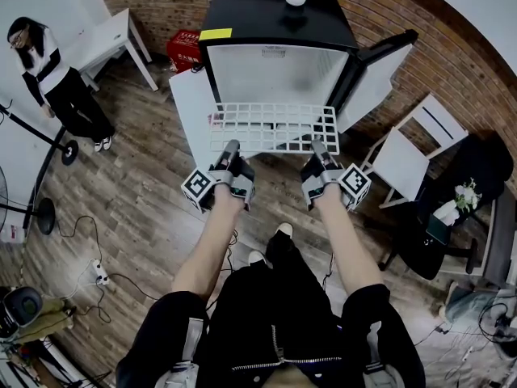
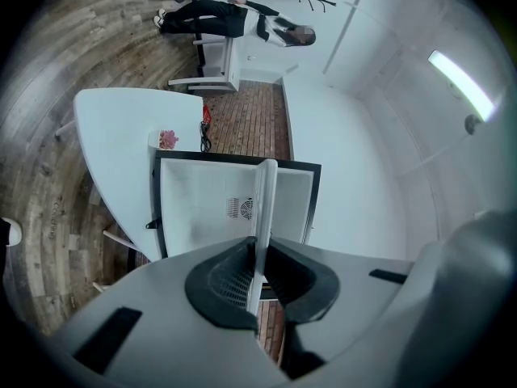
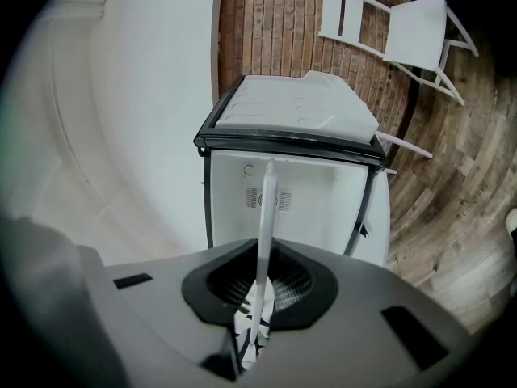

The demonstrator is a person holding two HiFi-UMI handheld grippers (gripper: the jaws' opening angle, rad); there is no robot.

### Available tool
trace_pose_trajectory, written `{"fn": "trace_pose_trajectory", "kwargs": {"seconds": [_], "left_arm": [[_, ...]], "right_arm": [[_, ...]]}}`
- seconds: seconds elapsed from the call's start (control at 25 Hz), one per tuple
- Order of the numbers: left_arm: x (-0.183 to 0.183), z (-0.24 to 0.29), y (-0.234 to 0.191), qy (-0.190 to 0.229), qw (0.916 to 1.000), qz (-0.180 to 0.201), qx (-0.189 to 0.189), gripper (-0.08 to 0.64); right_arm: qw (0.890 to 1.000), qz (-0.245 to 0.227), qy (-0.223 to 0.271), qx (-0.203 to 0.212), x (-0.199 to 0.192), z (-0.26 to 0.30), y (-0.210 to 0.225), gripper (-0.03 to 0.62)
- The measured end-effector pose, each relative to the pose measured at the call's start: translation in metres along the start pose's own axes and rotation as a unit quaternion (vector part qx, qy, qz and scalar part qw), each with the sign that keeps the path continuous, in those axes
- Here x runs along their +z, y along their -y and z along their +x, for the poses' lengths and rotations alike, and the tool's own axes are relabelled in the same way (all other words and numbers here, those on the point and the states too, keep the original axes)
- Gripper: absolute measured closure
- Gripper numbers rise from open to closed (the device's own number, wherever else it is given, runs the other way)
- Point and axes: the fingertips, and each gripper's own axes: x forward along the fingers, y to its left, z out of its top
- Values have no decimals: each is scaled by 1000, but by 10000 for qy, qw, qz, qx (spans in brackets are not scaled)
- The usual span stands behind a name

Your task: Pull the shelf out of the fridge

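Head view, lower half: the person's forearms reach up the frame to the left gripper (image 1: 230, 150) and the right gripper (image 1: 320, 147). Each is clamped on the near edge of the shelf (image 1: 275, 128), one close to each front corner. Left gripper view shows its jaws pinched tight on the shelf (image 2: 263, 208), seen edge-on as a thin white strip running up the middle of the frame. Right gripper view shows the same grip, with the shelf (image 3: 266, 208) again a thin strip between the pads.

In the middle of the head view, the white wire grid lies almost wholly in front of the fridge (image 1: 275, 71), its far edge at about the mouth of the open cabinet. I cannot tell whether that edge is free of the cabinet. The fridge looks bare inside, and its door (image 1: 380, 71) stands swung out toward the right of the frame.

The pull looks nearly finished. What seems left is drawing the far edge clear and carrying the shelf away.
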Motion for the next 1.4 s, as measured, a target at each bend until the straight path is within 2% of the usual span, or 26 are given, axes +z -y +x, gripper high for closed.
{"fn": "trace_pose_trajectory", "kwargs": {"seconds": [0.16, 1.4], "left_arm": [[-4, -10, -2, -1, 10000, -72, 30, 523], [-16, -21, 1, -81, 9999, 78, -33, 523]], "right_arm": [[10000, 37, -3, 12, -5, -11, 0, 561], [9999, -62, -16, 118, -6, -29, 5, 557]]}}
